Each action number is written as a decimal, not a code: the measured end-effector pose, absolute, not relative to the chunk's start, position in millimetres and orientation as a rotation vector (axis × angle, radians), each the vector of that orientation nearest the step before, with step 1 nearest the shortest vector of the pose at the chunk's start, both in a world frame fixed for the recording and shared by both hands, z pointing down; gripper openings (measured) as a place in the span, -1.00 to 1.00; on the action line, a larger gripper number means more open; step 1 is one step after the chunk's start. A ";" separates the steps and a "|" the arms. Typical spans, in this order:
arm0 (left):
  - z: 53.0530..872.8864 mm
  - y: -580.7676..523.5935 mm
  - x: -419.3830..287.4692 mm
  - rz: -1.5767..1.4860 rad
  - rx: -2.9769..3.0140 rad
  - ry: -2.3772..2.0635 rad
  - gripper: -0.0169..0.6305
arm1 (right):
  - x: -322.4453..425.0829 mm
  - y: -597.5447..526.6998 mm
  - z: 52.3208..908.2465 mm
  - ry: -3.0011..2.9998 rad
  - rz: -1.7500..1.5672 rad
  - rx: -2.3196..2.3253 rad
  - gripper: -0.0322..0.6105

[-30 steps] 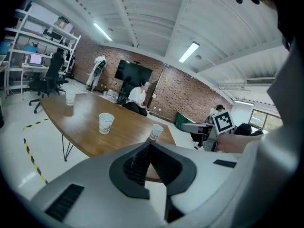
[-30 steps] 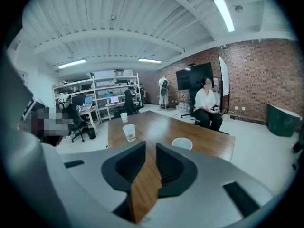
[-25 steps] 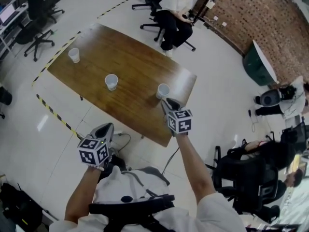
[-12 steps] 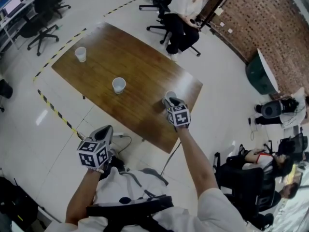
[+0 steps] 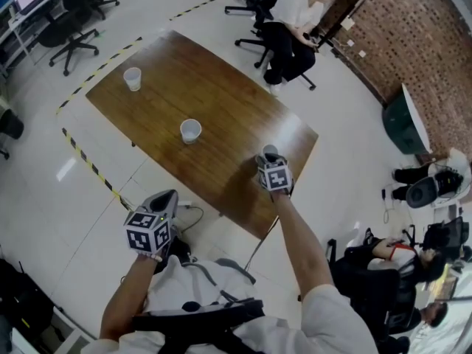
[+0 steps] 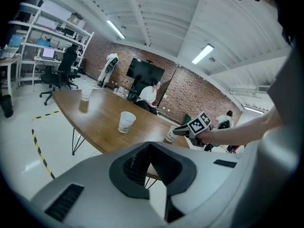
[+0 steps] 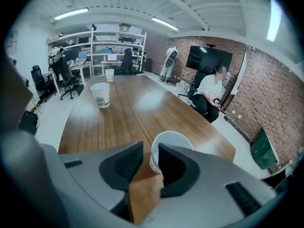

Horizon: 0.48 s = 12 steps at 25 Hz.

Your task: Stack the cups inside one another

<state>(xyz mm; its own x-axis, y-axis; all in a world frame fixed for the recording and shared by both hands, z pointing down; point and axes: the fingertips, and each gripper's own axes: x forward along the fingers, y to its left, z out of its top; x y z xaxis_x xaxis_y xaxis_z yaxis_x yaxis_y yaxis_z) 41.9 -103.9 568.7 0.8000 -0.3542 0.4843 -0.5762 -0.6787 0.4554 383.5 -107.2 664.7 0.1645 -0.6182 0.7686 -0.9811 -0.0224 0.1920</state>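
Three white paper cups stand upright and well apart on the long wooden counter [image 5: 236, 109]: the far cup [image 5: 132, 78] near its far left corner, the middle cup [image 5: 190, 130] about halfway along, and the nearest cup [image 7: 171, 144] by the right-hand end. The right tongs [image 7: 149, 163] are at that nearest cup, angled downward and spread, with the cup's left wall standing in the gap between them. One side seems to sit over the rim and the other outside it, and as far as I can judge they do not press on the paper yet. The left tongs [image 6: 151, 163] are pressed together on nothing, held off the counter's near edge above the floor. The cup looks empty, light and thin-walled, so a hard squeeze would likely crumple it and a sideways nudge would slide or tip it. The best hold is probably the wall just under the rolled lip, where the paper is stiffest, pinched gently. Its tapered shape should guide it into the middle cup, though that cup is just as light and may skate when touched.
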 end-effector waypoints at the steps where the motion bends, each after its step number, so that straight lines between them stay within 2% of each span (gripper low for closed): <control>1: 569.3 -106.0 42.8 0.483 2.376 -0.689 -0.95 | 383.4 -108.3 666.0 -1.534 0.637 1.715 -0.51; 10: 567.9 -121.0 47.8 0.500 2.363 -0.723 -0.95 | 385.8 -113.8 670.4 -1.531 0.608 1.673 -0.77; 12: 568.6 -122.1 50.8 0.509 2.357 -0.734 -0.95 | 391.1 -112.1 668.4 -1.521 0.600 1.678 -0.78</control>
